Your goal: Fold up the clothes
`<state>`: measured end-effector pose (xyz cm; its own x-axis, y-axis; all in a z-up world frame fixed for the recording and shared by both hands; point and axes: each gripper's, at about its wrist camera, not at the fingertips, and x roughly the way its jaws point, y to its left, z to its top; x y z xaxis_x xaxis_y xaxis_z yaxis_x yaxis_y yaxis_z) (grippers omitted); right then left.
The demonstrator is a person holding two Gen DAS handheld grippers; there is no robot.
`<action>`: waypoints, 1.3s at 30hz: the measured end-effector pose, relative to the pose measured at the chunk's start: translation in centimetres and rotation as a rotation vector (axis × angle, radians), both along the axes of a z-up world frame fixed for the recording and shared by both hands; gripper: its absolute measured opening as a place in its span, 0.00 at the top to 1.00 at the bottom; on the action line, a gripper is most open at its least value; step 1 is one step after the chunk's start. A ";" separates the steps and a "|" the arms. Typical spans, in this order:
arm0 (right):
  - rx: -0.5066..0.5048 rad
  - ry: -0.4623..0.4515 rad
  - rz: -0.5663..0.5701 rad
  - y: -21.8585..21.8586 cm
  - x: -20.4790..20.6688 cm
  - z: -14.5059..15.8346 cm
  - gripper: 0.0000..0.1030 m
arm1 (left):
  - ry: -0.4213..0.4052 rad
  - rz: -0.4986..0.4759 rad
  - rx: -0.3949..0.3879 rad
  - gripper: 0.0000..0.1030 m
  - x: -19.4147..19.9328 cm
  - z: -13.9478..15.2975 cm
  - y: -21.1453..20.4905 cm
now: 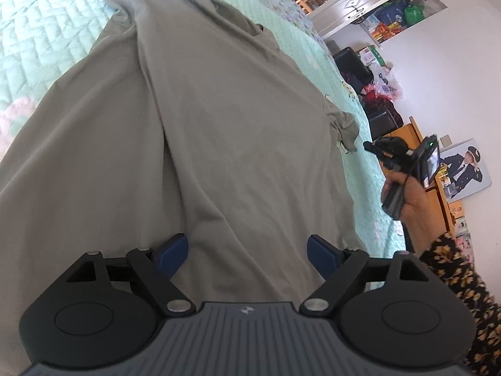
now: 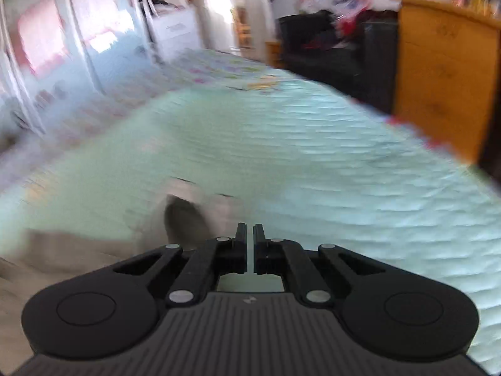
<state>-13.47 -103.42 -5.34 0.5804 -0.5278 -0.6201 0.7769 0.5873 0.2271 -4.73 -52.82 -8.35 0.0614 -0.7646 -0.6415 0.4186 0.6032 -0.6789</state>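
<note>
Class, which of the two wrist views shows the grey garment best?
The left wrist view: the grey garment lies spread and creased across the quilted bed, sharp. The right wrist view shows only a blurred bit of it at the lower left.

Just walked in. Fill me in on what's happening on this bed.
A person is folding clothes with a hand-held gripper in each hand. A grey-green shirt lies spread on the mint quilt, creased but not yet folded. The left hand-held gripper is over the shirt's near edge with its jaws wide open, gripping nothing. The right hand-held gripper is shut and empty, beside a bit of the shirt at the bed's edge; that view is blurred.
</note>
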 end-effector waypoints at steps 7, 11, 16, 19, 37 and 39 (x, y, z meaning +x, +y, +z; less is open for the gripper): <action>0.282 -0.277 0.029 3.6 -9.1 -0.9 0.68 | -0.057 0.039 -0.064 0.16 -1.3 2.6 5.0; 0.363 -0.293 0.124 9.6 -15.2 -0.8 0.51 | -0.127 0.193 -0.031 0.16 -2.1 4.1 10.3; 0.364 -0.219 0.186 17.0 -21.8 0.0 0.41 | -0.202 0.380 0.096 0.16 -3.4 4.6 16.0; 0.305 -0.160 0.235 20.6 -24.5 0.7 0.39 | -0.234 0.379 0.140 0.16 -4.2 4.3 17.4; 0.402 -0.198 0.195 27.2 -31.7 1.0 0.34 | -0.747 -0.076 0.494 0.22 -13.2 2.4 14.2; 0.403 -0.195 0.188 27.4 -31.9 1.1 0.34 | -0.719 -0.081 0.488 0.30 -12.4 1.7 14.2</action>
<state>-45.37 -75.99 -4.27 0.7684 -0.1425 -0.6239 0.5860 0.5485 0.5965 -17.18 -38.58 -6.68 0.5347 -0.4345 -0.7248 0.7006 0.7075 0.0928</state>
